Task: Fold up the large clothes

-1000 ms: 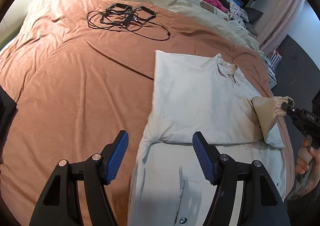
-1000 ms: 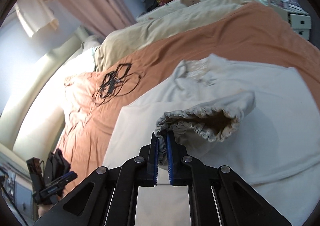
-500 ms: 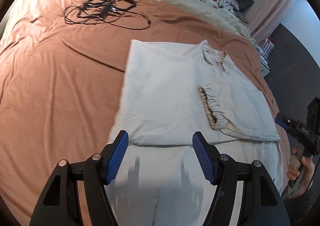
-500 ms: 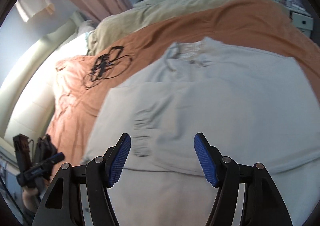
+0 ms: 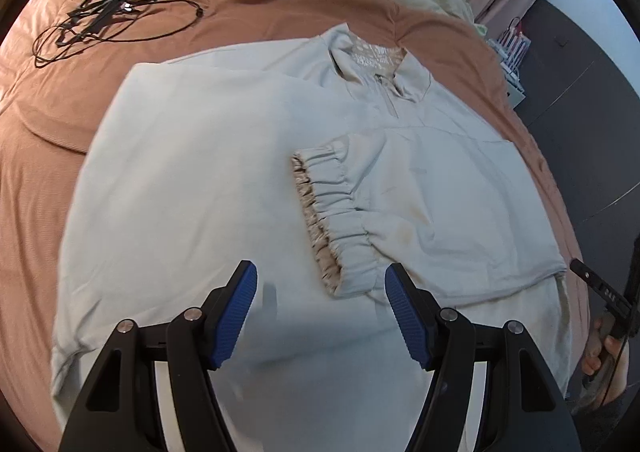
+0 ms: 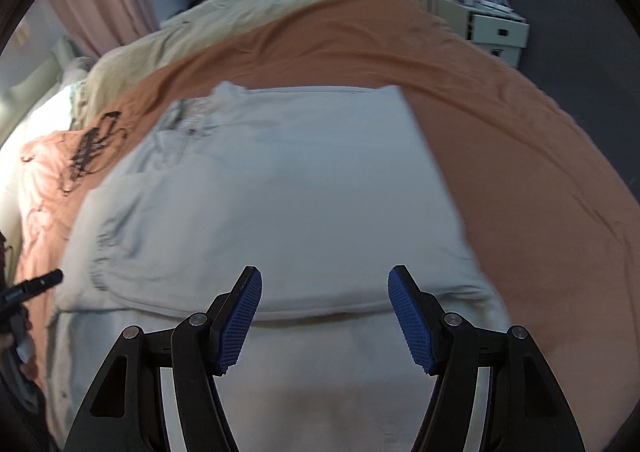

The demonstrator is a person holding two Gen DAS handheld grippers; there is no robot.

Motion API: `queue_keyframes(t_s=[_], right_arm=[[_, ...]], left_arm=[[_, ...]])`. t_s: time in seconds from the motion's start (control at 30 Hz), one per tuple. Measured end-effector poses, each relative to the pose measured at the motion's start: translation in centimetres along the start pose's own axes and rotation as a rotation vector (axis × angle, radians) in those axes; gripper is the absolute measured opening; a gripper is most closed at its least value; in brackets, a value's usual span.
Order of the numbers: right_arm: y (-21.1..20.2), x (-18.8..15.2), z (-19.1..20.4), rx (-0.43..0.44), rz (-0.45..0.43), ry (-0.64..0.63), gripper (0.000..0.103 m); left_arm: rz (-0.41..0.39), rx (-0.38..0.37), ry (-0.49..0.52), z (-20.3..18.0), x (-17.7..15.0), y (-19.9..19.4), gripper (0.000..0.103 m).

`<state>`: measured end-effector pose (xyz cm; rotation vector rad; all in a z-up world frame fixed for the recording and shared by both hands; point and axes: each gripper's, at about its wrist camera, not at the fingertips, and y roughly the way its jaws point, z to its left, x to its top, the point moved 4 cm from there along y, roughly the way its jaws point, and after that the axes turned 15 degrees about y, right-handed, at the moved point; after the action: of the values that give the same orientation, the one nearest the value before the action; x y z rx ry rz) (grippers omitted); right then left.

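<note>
A large pale grey pullover [image 5: 192, 180] [image 6: 288, 204] lies flat on the bed, collar [image 5: 376, 64] toward the far side, both sleeves folded in over the body. The right sleeve's gathered cuff [image 5: 324, 220] rests on the chest, tan lining showing. My left gripper [image 5: 320, 312] hovers open above the garment just short of that cuff, nothing between its blue pads. My right gripper [image 6: 324, 316] is open too, over the folded sleeve's lower edge, holding nothing. It shows in the left wrist view at the right edge [image 5: 600, 288], in a hand.
The rust-orange bedspread [image 5: 48, 180] [image 6: 520, 156] surrounds the pullover. A tangle of black cable and frames [image 5: 108, 8] lies at the far left. A beige duvet [image 6: 240, 12] and piled clothes lie beyond. White drawers [image 6: 496, 28] stand past the bed's right edge.
The right gripper let go of the sleeve cuff, which now lies on the chest, and drew back toward the hem. The left gripper moved right over the garment toward the cuff.
</note>
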<state>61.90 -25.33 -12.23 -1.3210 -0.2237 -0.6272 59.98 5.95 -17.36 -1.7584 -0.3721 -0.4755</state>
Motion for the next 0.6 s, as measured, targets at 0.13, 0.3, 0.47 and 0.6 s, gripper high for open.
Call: queue_keyframes(t_s=[0.13,0.3,0.47,0.6], right_arm=[[0.5,0.2,-4.5,-0.120,-0.008,0.005,0.066],[1.9,-0.1,-7.9,-0.199,0.031,0.015,0.066],[3.5,0.4,-9.4,-0.238,0.044,0.041,0.066],[4.3,0.8,-11.2,-0.237,0.040,0.113,0.066]], left_arm=[[0.016,0.038,0.001,-0.9,0.8,2.4,0.067],[0.053,0.049,0.025,-1.9,0.7,4.6,0.049],[0.069,0.131,0.091,-2.4,0.0,4.4,0.029],[0.081,0.174,0.105,-1.9,-0.4,3.7,0.014]])
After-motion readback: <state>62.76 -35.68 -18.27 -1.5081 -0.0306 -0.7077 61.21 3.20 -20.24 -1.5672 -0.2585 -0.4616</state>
